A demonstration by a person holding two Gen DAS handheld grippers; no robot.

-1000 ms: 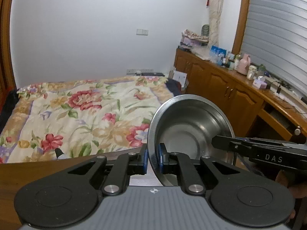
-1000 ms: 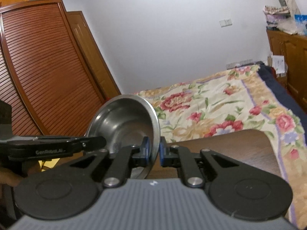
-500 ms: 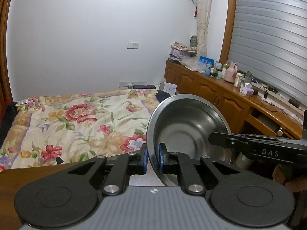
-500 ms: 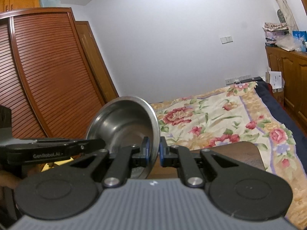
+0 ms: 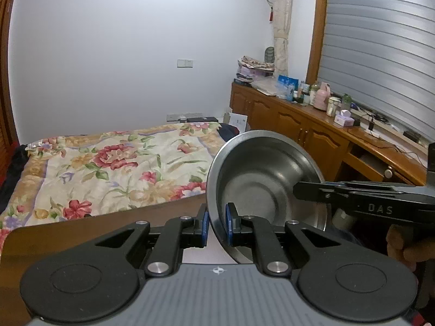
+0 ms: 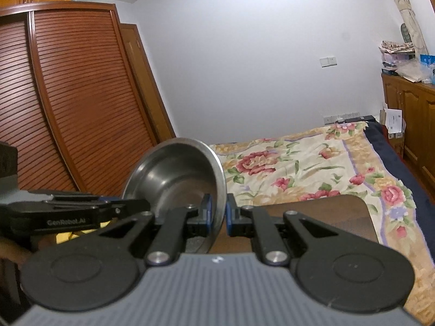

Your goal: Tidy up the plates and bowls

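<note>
Holding the steel bowl (image 5: 261,179) in the air above the brown table (image 6: 320,214), you grip it from two sides. Your left gripper (image 5: 216,226) clenches one side of its rim between the blue pads (image 5: 229,225), and your right gripper (image 6: 217,216) clenches the opposite side. The bowl stands tilted, its hollow toward both cameras. Behind it lies the flowered bed (image 5: 108,168), well apart.
</note>
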